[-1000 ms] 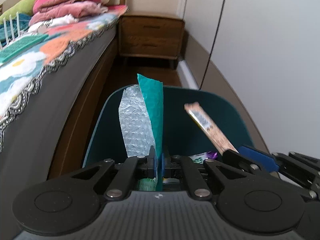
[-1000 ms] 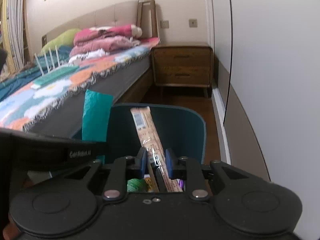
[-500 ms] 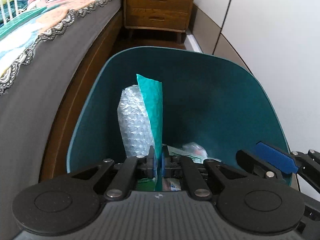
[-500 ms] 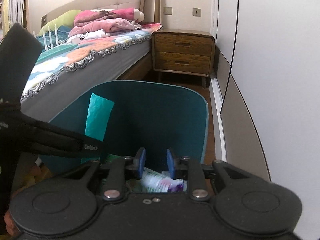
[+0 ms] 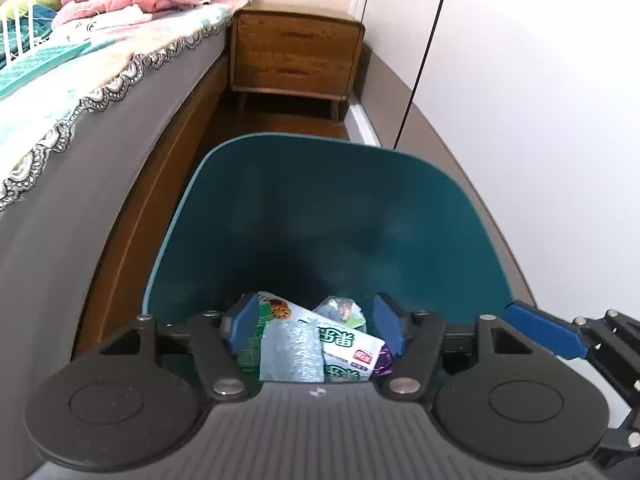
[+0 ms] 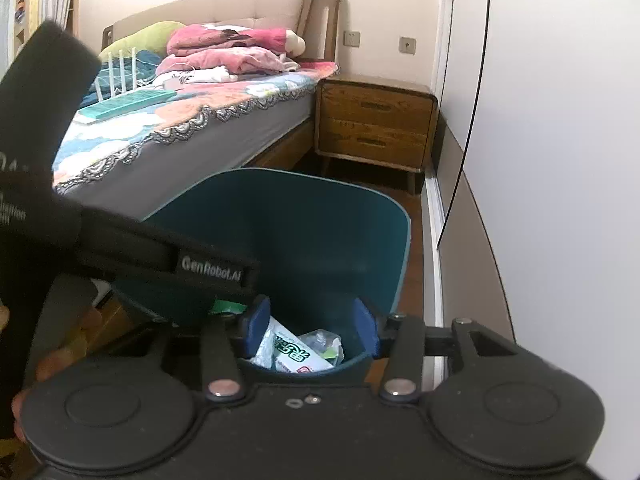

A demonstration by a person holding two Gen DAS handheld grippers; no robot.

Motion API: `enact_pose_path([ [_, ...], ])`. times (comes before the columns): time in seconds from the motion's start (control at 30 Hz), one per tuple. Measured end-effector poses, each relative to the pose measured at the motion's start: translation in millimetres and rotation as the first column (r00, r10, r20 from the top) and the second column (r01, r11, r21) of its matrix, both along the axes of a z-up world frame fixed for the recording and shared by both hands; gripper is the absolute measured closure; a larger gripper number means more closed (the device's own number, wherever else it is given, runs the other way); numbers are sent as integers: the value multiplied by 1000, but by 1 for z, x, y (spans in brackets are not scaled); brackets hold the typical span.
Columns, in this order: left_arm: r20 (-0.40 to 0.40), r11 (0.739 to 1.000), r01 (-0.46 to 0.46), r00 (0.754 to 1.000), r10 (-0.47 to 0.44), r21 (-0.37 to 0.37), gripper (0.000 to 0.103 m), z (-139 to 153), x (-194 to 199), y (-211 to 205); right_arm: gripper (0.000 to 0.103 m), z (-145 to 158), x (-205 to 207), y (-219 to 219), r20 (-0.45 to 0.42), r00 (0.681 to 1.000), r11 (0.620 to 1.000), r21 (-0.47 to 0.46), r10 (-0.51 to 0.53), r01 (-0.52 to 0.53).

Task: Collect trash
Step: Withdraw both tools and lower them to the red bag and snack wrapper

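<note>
Since both grippers hang over the teal bin [image 5: 248,216], the trash [image 5: 344,344] lies straight below: left gripper [image 5: 316,326] and right gripper [image 6: 310,326] jaws are opening, nothing between them, bubble wrap [image 5: 290,354] lengthwise toward the left one, which sits nearer.

A teal plastic trash bin [image 5: 248,208] with smooth, faintly glossy walls holds shiny plastic wrappers: a white and green snack packet [image 5: 352,350] and a clear piece of bubble wrap [image 5: 290,354]. The left gripper [image 5: 316,322] is matt black plastic with smooth blue pads and bright metal pins. The right gripper [image 6: 312,326] looks the same. The nightstand [image 5: 296,56] is brown wood with visible grain. The bed [image 6: 192,128] carries a patterned cloth cover with a lace edge and folded pink cloth [image 6: 232,50].
</note>
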State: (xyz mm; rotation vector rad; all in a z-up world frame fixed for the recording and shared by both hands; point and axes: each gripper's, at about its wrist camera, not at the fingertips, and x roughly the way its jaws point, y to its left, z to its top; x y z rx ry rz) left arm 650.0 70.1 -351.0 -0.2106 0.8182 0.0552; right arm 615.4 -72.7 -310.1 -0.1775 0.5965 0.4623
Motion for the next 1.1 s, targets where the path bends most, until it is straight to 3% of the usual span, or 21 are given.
enact_pose_path([
  [0.27,65,999,20,998,-22,35,40,21,-46,5,45,11,-23,-15,-29,999,996,89,-17,20],
  [0.6,103,995,64,992,-71,74,40,21,-123,19,36,7,-72,-52,-85,996,978,205,-28,45],
  [0.73,75,993,82,993,-88,85,40,6,-152,23,31,-13,-94,-69,-122,992,978,201,-39,63],
  [0.9,-29,994,82,996,-80,75,40,-31,-179,27,30,-62,-120,-85,-208,976,988,127,-63,91],
  [0.97,-70,996,67,996,-62,66,28,-46,-186,29,24,-80,-129,-90,-244,967,988,116,-66,97],
  [1.1,-146,998,16,989,-7,61,25,-77,-201,26,13,-113,-145,-93,-291,956,993,91,-44,73],
])
